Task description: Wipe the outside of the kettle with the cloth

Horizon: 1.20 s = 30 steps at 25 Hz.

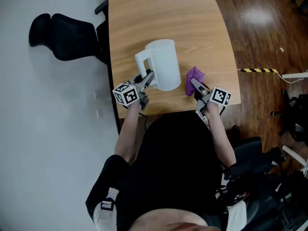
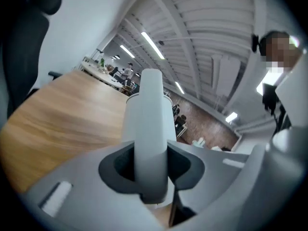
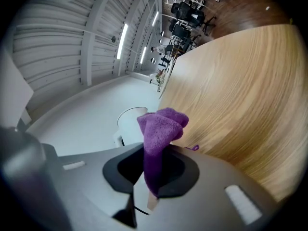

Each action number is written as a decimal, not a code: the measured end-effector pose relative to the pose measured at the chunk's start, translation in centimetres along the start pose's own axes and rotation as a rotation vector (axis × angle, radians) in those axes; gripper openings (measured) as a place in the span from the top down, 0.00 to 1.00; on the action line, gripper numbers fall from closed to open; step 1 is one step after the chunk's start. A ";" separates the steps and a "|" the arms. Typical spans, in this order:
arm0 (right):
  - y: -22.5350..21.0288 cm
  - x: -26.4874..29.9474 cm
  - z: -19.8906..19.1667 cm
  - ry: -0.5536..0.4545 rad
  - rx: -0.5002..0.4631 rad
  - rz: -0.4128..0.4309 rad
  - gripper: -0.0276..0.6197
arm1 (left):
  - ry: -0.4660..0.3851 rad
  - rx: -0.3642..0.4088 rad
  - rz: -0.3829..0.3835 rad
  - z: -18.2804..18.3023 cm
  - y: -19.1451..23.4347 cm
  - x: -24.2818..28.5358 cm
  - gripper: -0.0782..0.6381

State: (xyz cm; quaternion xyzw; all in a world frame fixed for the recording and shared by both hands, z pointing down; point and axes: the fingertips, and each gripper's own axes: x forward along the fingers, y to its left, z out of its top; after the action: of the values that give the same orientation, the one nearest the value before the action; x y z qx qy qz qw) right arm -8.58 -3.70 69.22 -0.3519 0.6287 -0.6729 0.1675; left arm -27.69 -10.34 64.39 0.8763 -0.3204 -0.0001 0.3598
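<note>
Light wooden table: far half bare, open room there; near edge lies close under both tongs. White plastic kettle, smooth and cylindrical, near that edge; left tongs clamped on its handle. Purple fleecy cloth, bunched, just right of the kettle, pinched in right tongs.

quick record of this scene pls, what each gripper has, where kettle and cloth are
surface: wooden table
kettle: white kettle near the table's front edge, handle on its left side
left gripper: jaws closed on the handle
right gripper: jaws closed on a bunched purple cloth
cloth vs kettle: cloth just right of the kettle's body; contact cannot be told
nearby: black chair past the table's left edge
</note>
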 end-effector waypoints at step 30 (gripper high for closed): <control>33.4 -13.6 6.5 -0.582 -1.077 0.724 0.88 | -0.766 -0.849 -0.558 13.6 -13.0 -0.4 0.73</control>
State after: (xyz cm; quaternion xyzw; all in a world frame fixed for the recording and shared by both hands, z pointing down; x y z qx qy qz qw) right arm -1.89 -4.49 33.19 -0.3202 0.8810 -0.0494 0.3447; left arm -23.82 -11.73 46.07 0.6456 -0.1582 -0.5341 0.5224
